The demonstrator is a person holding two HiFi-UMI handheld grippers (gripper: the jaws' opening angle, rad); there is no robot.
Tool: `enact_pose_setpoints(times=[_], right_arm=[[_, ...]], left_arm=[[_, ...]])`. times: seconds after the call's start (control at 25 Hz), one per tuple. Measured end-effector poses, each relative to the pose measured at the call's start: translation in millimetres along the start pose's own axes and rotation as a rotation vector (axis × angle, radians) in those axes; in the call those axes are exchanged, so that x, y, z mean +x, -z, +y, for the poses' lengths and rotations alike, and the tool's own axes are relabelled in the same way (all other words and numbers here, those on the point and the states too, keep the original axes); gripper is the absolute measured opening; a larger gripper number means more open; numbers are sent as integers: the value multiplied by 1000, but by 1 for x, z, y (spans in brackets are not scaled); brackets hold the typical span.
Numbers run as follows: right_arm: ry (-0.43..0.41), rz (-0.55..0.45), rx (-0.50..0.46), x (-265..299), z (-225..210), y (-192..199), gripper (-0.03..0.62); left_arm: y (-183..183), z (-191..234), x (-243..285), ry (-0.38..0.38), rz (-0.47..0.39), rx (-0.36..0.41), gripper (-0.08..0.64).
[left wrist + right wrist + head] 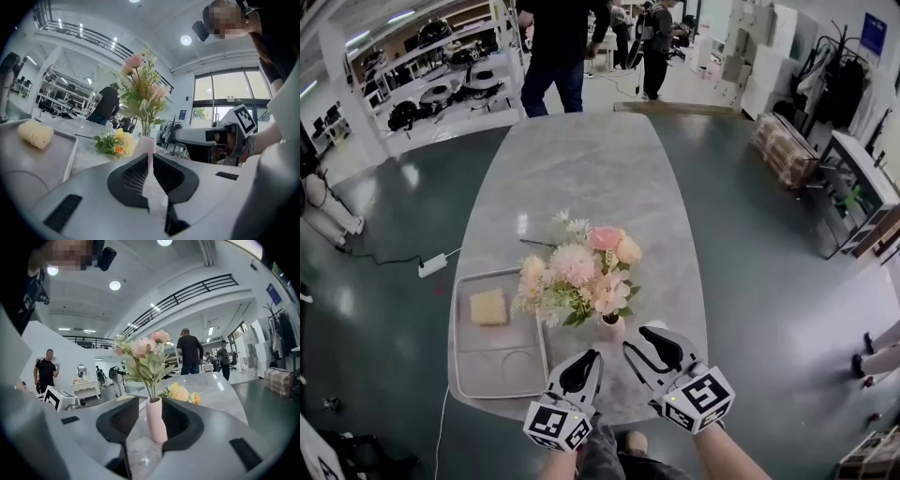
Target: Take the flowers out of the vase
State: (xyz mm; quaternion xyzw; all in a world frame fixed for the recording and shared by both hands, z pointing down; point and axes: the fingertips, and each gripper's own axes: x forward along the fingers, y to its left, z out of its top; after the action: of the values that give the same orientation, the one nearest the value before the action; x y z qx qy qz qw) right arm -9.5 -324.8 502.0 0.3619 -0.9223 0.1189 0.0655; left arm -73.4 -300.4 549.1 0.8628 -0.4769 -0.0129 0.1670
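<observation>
The small pink vase [611, 327] stands upright near the edge of the marble table [581, 159] closest to the person holding the tongs, and the flowers [581, 267], pink, peach and cream with green leaves, are in it, fanned out above its mouth and leaning away to its left. Just beyond the vase a loose yellow and orange bunch [112, 143] lies flat on the tabletop.

The right gripper [643, 339] is level with the vase on its right, jaws spread wide. Looking along it, the vase stands in the gap, with clear space between it and the left pad [121, 420], so it isn't clamped. Whether the other pad touches it I can't tell.

The left gripper [584, 361] sits just on the near side of the vase, its jaws drawn together at the tips with nothing between them.

Left of the vase lies a grey tray [464, 375] with a yellow sponge [488, 307] at its far end. Well beyond the vase, past the table's far end, people [555, 47] stand on the shop floor.
</observation>
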Motion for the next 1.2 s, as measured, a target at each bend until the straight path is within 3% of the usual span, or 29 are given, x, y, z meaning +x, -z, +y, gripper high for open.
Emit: enact_pose_setpoints(times=[0.48,0.92,1.2], right_arm=[[-5,-8,-24,33,-6,-15,184],[13,28,-77,55,-17,-17,192],[36,76,-120,69,-12,-13,198]], left_arm=[[-1,20,19,21,19,9,29],[-13,19,37,130,7,78,78],[-12,10,45,206,43,129,100]])
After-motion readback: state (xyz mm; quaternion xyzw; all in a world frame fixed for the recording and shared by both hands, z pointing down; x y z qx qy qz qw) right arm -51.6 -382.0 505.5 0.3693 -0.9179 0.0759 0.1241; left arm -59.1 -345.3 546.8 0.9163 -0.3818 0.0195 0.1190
